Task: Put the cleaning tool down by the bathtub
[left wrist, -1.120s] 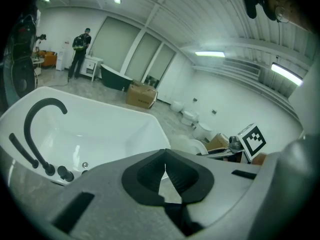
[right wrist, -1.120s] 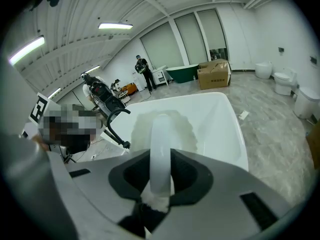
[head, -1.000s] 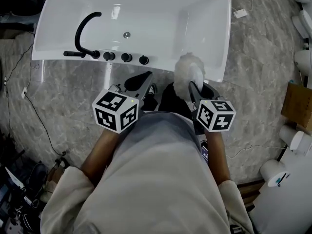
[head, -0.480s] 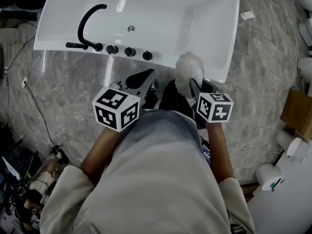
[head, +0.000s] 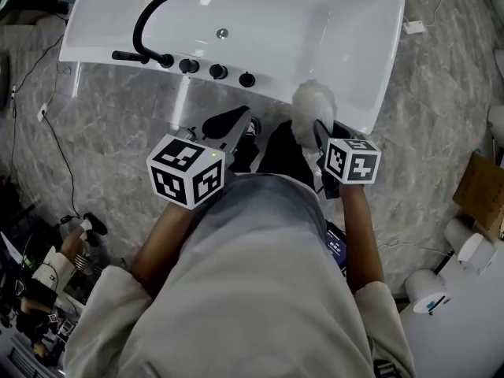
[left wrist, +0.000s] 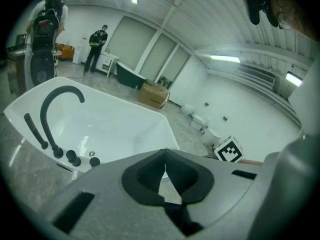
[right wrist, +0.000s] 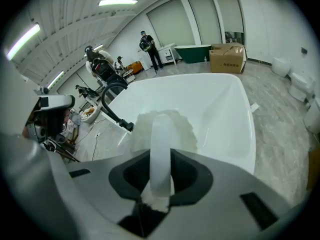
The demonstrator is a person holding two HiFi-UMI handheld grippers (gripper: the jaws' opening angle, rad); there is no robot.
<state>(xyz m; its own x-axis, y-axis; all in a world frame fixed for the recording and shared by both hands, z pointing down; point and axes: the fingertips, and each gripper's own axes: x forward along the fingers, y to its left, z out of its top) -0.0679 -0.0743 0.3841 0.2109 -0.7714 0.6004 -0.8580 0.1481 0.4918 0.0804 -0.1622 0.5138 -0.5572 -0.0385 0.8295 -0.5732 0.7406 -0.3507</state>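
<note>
While I watch from the remote desk, the stock of this moment reads as follows.

1. The right gripper (head: 319,138) has its jaws part-way closed, and both pads press on the pale handle of the cleaning tool (right wrist: 160,151). It points steeply down.
2. The tool's fluffy head (head: 311,102) is white. It sits over the near right rim of the bathtub (head: 331,30), clear of the floor (head: 441,132).
3. The left gripper (head: 227,124) has its jaw tips drawn together with nothing between them. It hangs on the near side of the tub, left of the tool and apart from it.
4. The bathtub is white and spans the far part of the head view. A black arched faucet (head: 150,18) stands at its left end. A row of black knobs (head: 217,71) runs along the near rim just right of the faucet.
5. The floor is grey and marbled, with thin cables lying on it at the left.
6. A cardboard box (head: 482,178) stands at the far right edge, well apart from the tub.
</note>
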